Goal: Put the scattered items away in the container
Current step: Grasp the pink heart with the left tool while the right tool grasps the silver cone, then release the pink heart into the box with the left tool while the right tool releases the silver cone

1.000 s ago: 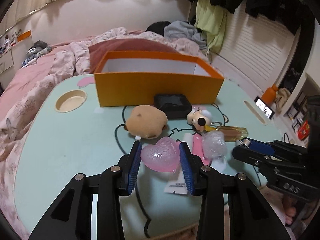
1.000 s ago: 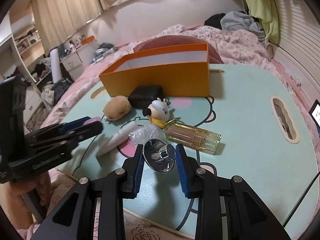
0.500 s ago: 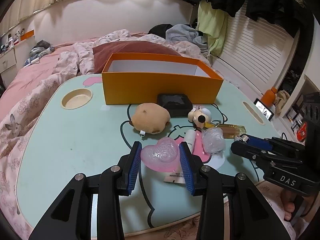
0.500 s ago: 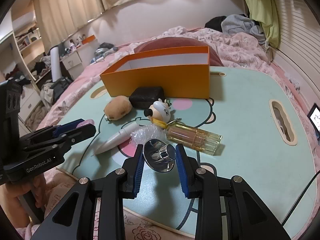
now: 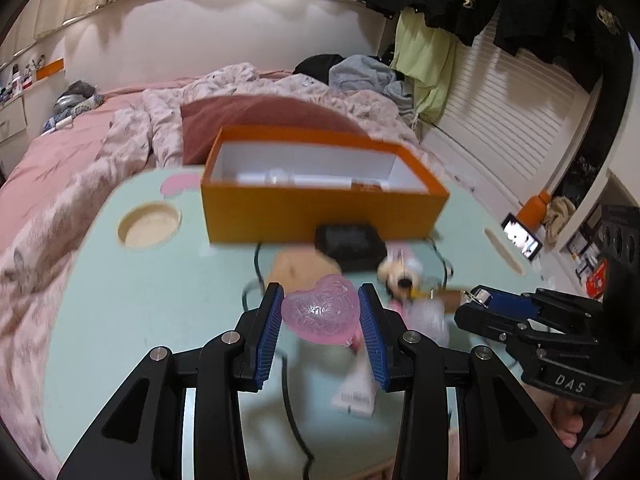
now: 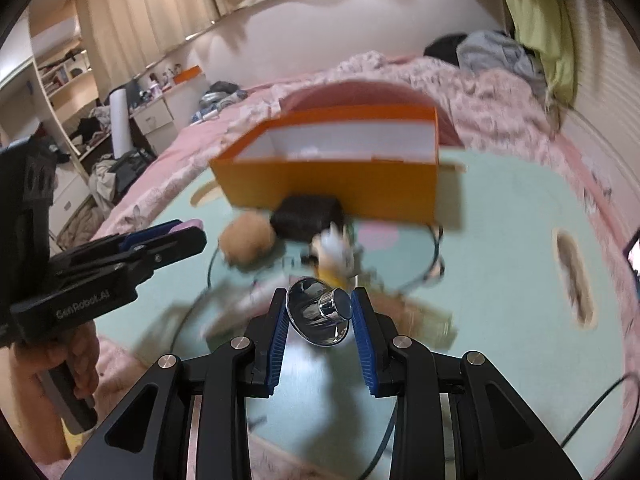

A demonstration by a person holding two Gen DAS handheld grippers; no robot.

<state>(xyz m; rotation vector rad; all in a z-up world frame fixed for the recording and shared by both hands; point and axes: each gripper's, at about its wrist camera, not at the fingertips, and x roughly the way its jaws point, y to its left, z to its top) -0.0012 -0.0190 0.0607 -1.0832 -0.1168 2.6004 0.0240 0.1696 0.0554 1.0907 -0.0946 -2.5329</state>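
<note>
My left gripper [image 5: 320, 312] is shut on a pink clear heart-shaped box [image 5: 320, 310], held above the table. My right gripper [image 6: 320, 314] is shut on a shiny chrome knob [image 6: 322, 312], also held above the table. The orange box [image 5: 320, 200] stands at the table's far side, open on top, with white items inside; it also shows in the right wrist view [image 6: 340, 168]. Between the grippers and the box lie a tan plush [image 6: 248, 240], a black pouch [image 5: 350, 242], a small dog figure [image 5: 400, 274] and a white tube [image 5: 356, 392], all blurred.
The mint green table [image 5: 140, 300] has a round cup recess [image 5: 148, 226] at the left and a slot [image 6: 572, 276] at the right. A black cable [image 5: 292, 412] runs over the near table. The pink bed [image 5: 60, 160] surrounds the table.
Both grippers have risen and tipped forward with their loads, so the orange box's inside now shows. The view is motion-blurred.
</note>
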